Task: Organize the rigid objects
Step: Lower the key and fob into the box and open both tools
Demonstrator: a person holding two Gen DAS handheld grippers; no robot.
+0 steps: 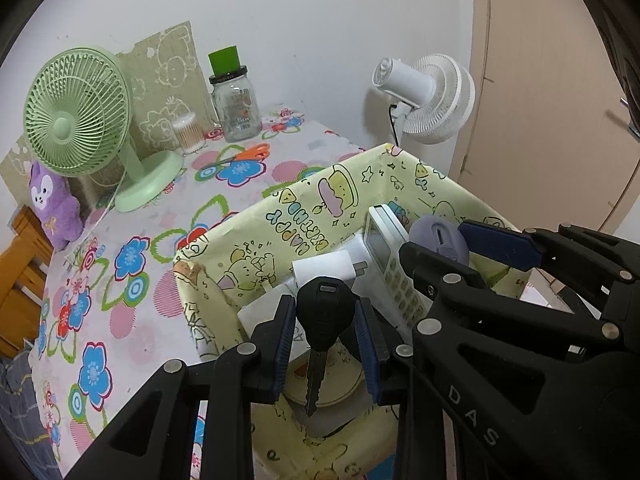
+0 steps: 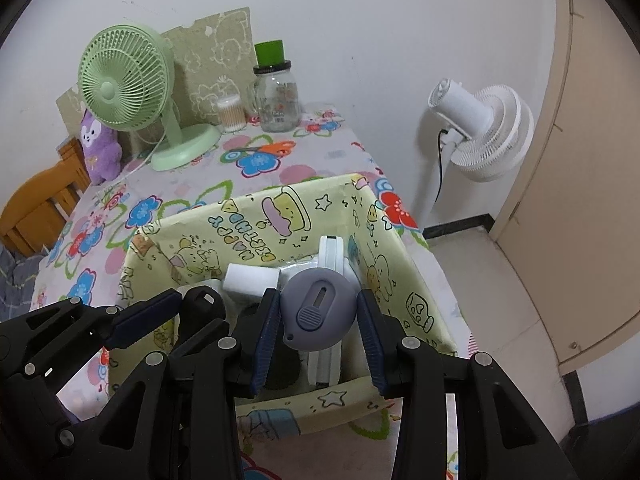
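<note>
L fingers (image 1: 326, 332) grip black key (image 1: 325, 316), R fingers (image 2: 318, 324) grip purple tape measure (image 2: 318, 308), both over box (image 2: 256, 216)

Both claws are built alike, of matte black plastic. The left claw (image 1: 326, 344), at the bottom middle of the left wrist view, has two flat angular arms with triangular cut-outs, joined by round silver rivets. Its fingers (image 1: 283, 344) carry dark blue ribbed pads on their inner faces. The right claw (image 2: 318, 336), at the bottom middle of the right wrist view, shows the same black linkage, silver rivets and blue ribbed fingers (image 2: 370, 340). In the left wrist view, raised letters reading DAS run along one arm at lower right.
</note>
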